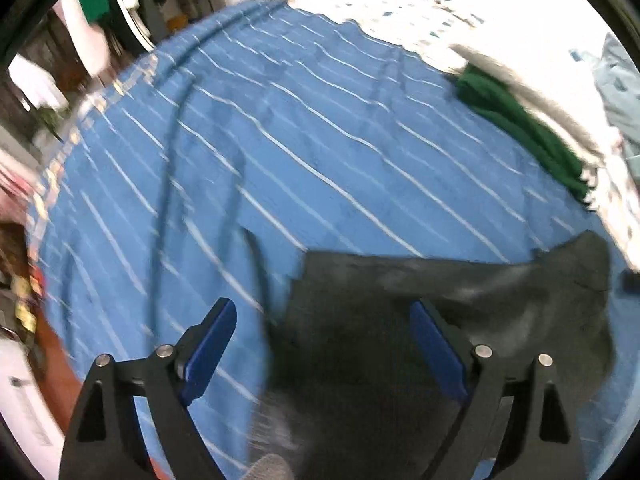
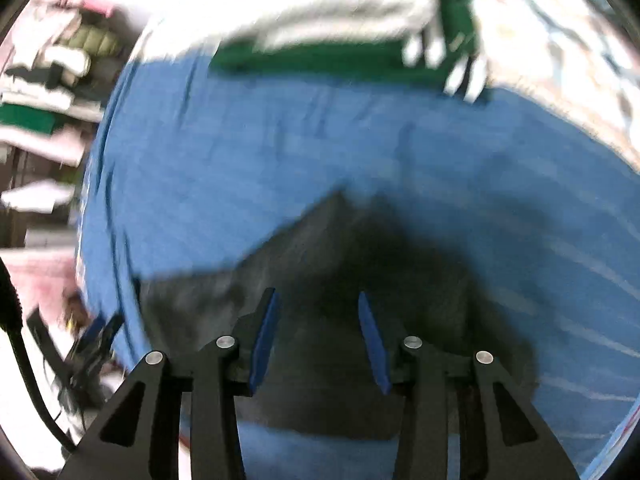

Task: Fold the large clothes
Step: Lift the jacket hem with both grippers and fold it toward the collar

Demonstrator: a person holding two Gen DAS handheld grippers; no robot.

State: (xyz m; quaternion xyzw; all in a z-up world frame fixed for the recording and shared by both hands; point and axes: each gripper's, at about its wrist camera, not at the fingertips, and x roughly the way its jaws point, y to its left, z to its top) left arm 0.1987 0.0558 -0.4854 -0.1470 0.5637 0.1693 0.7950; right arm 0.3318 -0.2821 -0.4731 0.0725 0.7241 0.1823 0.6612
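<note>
A dark grey garment (image 1: 400, 340) lies on a blue bedsheet with thin white stripes (image 1: 260, 140). My left gripper (image 1: 322, 308) is open and empty above the garment's left part, its blue-padded fingers (image 1: 436, 352) spread wide. In the right wrist view the same dark garment (image 2: 320, 264) lies folded to a point on the blue sheet (image 2: 240, 152). My right gripper (image 2: 316, 300) is open and empty just above it. Both views are blurred by motion.
A folded green and white garment (image 1: 520, 120) lies at the sheet's far right edge, and it also shows at the top of the right wrist view (image 2: 340, 56). Stacked clothes on shelves (image 2: 44, 92) stand at the left. A black cable (image 2: 24, 360) hangs at the left.
</note>
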